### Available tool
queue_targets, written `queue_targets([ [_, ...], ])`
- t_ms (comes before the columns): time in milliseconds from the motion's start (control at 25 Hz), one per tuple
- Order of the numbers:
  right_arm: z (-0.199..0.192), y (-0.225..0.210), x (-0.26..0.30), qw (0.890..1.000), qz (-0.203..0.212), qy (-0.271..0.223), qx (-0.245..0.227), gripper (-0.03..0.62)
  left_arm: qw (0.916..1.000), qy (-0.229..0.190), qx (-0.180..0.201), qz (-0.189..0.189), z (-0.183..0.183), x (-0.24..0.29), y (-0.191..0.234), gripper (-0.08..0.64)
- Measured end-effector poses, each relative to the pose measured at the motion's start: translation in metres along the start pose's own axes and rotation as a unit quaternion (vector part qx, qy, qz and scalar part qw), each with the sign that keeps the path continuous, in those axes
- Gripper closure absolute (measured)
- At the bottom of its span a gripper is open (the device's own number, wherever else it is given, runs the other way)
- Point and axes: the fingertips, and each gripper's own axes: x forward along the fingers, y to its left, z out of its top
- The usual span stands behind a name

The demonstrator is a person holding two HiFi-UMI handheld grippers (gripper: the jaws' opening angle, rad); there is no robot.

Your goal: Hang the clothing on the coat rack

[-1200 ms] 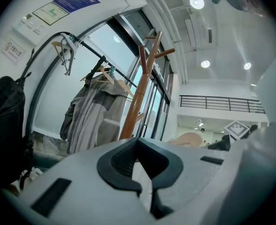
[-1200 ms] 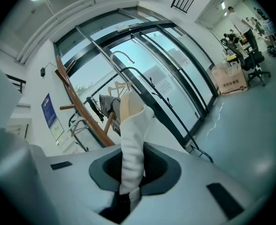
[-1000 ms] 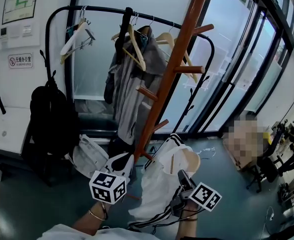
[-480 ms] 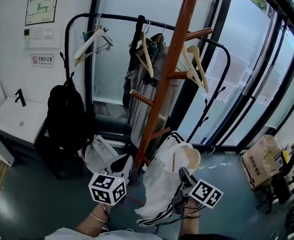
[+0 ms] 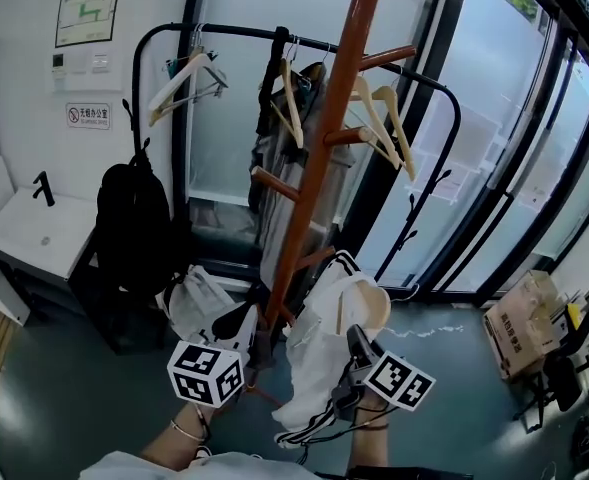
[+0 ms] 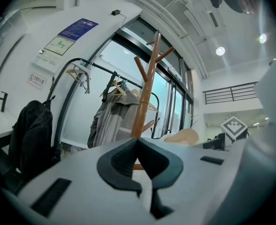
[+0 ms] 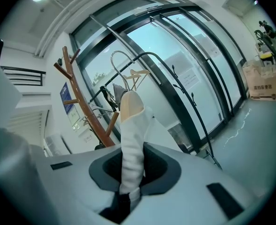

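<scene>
The brown wooden coat rack (image 5: 319,158) rises in the middle of the head view, with pegs sticking out on both sides. A white garment with black stripes (image 5: 319,373) hangs on a wooden hanger (image 5: 374,308) just right of the pole's lower part. My right gripper (image 5: 350,353) is shut on the garment's shoulder over the hanger end. In the right gripper view the white cloth (image 7: 130,149) runs up between the jaws, and the rack (image 7: 81,102) stands to the left. My left gripper (image 5: 252,333) is near the pole's base, shut and empty (image 6: 138,142), with the rack (image 6: 145,97) straight ahead.
Behind the rack a black clothes rail (image 5: 234,36) carries wooden hangers and a grey coat (image 5: 274,178). A black backpack (image 5: 134,228) hangs at the left above a white bag (image 5: 199,303). A white counter (image 5: 19,233) is far left, a cardboard box (image 5: 519,318) at the right by glass doors.
The head view has swung left. The white garment and my right gripper have come closer to the rack's pole. The left gripper has shifted slightly left, still shut.
</scene>
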Motion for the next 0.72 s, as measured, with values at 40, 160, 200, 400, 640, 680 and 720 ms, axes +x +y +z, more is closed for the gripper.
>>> queue_targets([
  [40, 0.001, 0.001, -0.001, 1.0, 0.003, -0.002, 0.004, 0.529, 1.0, 0.001, 0.003, -0.003, 0.001, 0.0, -0.002, 0.552],
  [160, 0.003, 0.004, -0.005, 1.0, 0.007, -0.009, 0.013, 0.529, 1.0, -0.002, 0.005, -0.007, 0.004, -0.002, -0.004, 0.552],
  [200, 0.004, 0.004, -0.007, 1.0, 0.006, -0.01, 0.013, 0.529, 1.0, -0.003, 0.004, -0.007, 0.004, -0.003, -0.005, 0.552],
  [400, 0.013, 0.01, -0.013, 1.0, 0.014, -0.014, 0.009, 0.529, 0.9999, 0.0, 0.001, -0.017, 0.0, -0.006, -0.011, 0.552],
  [640, 0.025, 0.019, -0.015, 1.0, 0.022, -0.009, -0.012, 0.529, 0.9998, 0.002, -0.003, -0.019, -0.003, -0.01, -0.009, 0.552],
  [680, 0.027, 0.02, -0.015, 1.0, 0.022, -0.009, -0.015, 0.529, 0.9998, 0.001, -0.004, -0.018, -0.003, -0.011, -0.008, 0.552],
  [720, 0.03, 0.021, -0.016, 1.0, 0.022, -0.009, -0.017, 0.529, 0.9998, 0.0, -0.004, -0.017, -0.002, -0.011, -0.008, 0.552],
])
